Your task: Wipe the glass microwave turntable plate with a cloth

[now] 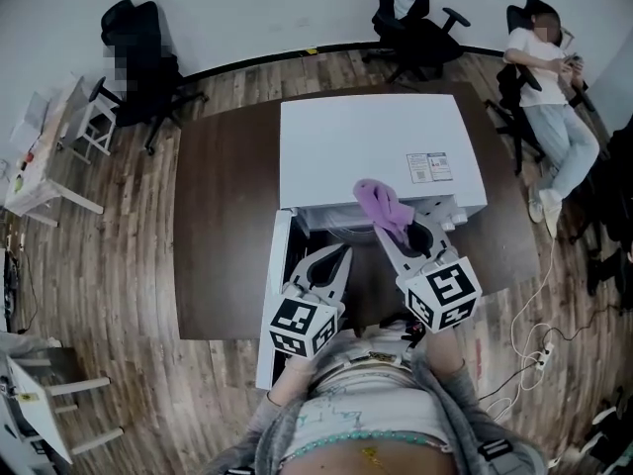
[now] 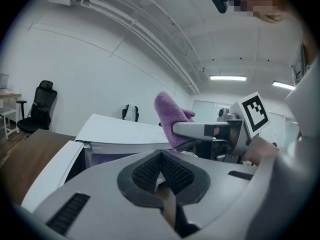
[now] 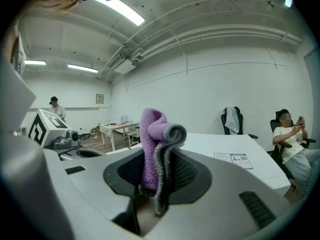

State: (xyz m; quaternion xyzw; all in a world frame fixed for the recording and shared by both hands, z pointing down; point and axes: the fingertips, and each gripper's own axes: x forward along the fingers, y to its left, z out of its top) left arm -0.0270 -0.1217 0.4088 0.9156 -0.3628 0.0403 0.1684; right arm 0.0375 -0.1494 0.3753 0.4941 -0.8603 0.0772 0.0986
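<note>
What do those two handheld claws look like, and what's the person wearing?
Both the left gripper and right gripper are pale grey plastic with black ribbed pads. Each carries a cube of black-and-white square markers. The person wears a grey cardigan.

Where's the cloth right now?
Head view, centre: the purple cloth is pinched in the right gripper, over the front edge of the white microwave.

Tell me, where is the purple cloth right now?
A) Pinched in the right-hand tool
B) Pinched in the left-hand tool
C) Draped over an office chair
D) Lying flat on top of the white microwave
A: the purple cloth sticks up from between the closed jaws of the right tool, while the left tool is shut on nothing.
</note>
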